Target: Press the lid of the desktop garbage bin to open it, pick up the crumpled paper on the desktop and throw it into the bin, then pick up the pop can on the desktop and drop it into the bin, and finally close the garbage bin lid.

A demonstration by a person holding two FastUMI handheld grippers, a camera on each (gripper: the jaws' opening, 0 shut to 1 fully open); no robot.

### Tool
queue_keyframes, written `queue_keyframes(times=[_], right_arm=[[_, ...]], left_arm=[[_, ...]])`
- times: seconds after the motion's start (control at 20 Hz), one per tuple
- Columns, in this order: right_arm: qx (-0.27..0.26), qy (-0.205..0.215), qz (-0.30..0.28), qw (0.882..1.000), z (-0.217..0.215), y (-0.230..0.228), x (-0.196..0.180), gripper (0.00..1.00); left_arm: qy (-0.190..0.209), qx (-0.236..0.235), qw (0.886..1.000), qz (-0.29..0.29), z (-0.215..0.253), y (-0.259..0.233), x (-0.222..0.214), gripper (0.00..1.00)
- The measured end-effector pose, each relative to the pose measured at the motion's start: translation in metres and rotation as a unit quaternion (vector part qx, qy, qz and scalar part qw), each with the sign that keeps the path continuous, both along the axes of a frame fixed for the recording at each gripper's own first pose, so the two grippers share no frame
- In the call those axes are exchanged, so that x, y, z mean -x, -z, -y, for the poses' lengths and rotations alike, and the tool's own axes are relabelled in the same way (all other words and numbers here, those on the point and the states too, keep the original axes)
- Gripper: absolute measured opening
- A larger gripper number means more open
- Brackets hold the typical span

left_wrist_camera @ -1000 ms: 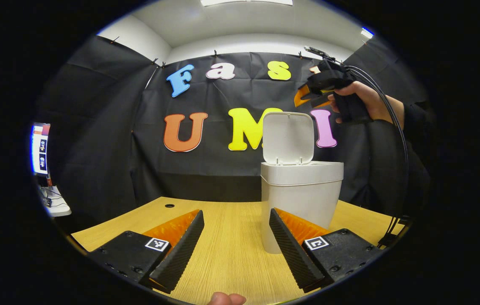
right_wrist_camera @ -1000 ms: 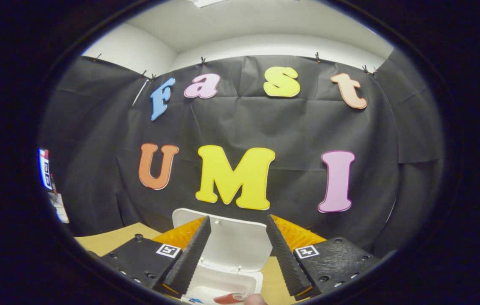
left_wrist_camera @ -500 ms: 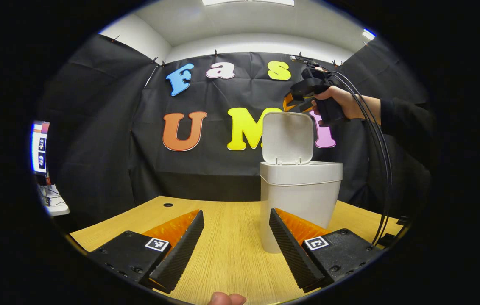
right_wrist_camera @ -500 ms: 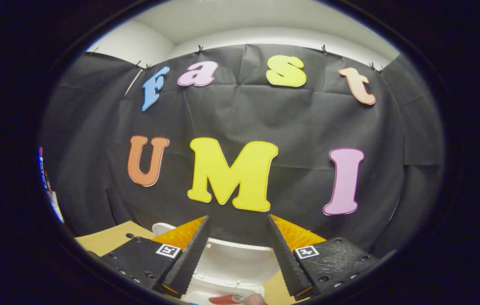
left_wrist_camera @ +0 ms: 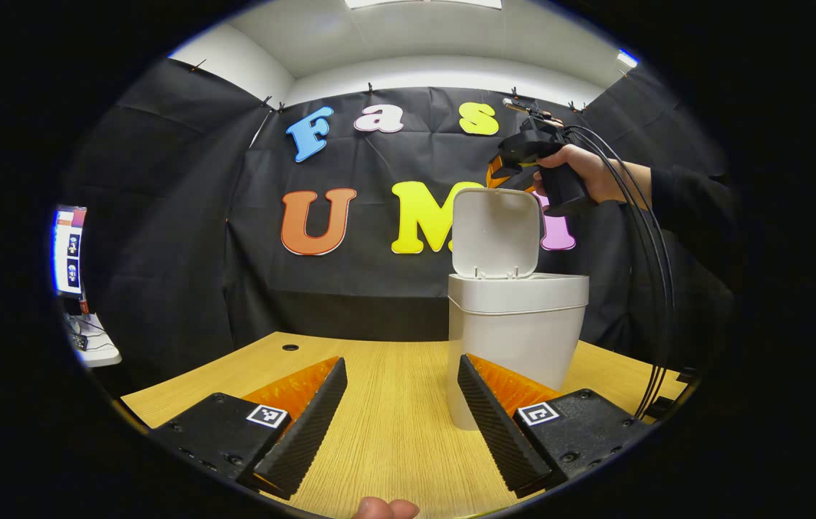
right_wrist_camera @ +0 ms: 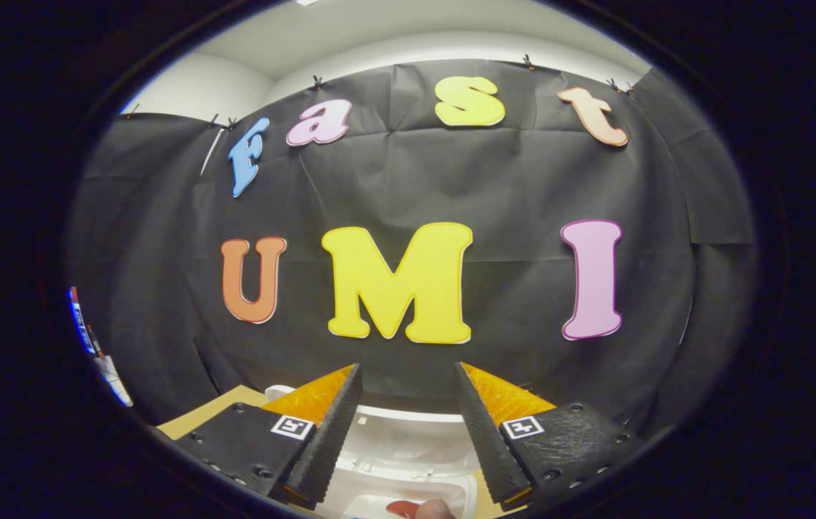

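1. Since a second ago the right gripper (left_wrist_camera: 512, 167), seen far off in the left gripper view, has moved leftward and now hangs just above and behind the top edge of the raised lid (left_wrist_camera: 496, 232); the bin and lid have not shifted.
2. At the left edge of the left gripper view a lit screen (left_wrist_camera: 68, 249) stands beside the booth, well apart from the wooden table (left_wrist_camera: 393, 425).
3. Low over that table the left gripper (left_wrist_camera: 402, 411) rests with its fingers spread wide and nothing between them.
4. Right of centre stands the white bin (left_wrist_camera: 516, 339), upright on the table, its lid hinged up and open.
5. Further right, a hand (left_wrist_camera: 592, 173) in a dark sleeve (left_wrist_camera: 689, 209) holds the right gripper, black cables (left_wrist_camera: 657, 288) trailing down from it.
6. In the right gripper view, the right gripper (right_wrist_camera: 406, 425) has its fingers apart and empty, looking down past the lid (right_wrist_camera: 408, 440) into the bin's mouth, where something red (right_wrist_camera: 401, 508) lies at the bottom edge; I cannot tell what it is.
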State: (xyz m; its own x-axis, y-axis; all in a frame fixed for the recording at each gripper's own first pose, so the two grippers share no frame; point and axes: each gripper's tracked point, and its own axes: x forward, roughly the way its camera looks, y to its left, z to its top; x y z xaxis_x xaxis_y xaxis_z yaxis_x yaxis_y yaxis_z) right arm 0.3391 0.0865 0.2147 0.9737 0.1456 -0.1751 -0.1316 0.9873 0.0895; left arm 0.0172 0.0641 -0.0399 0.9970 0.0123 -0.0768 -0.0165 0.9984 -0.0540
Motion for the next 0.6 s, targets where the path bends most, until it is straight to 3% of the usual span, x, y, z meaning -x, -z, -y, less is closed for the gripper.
queue_keyframes(times=[0.2,0.6], right_arm=[[-0.009,-0.001,-0.01,1.0,0.002,0.007,0.025,0.82],[0.028,-0.032,-0.027,0.999,-0.006,0.055,0.086,0.81]], left_arm=[[-0.004,0.005,1.0,0.007,0.001,-0.005,0.002,1.0],[-0.005,0.01,1.0,0.014,0.004,-0.011,0.004,1.0]])
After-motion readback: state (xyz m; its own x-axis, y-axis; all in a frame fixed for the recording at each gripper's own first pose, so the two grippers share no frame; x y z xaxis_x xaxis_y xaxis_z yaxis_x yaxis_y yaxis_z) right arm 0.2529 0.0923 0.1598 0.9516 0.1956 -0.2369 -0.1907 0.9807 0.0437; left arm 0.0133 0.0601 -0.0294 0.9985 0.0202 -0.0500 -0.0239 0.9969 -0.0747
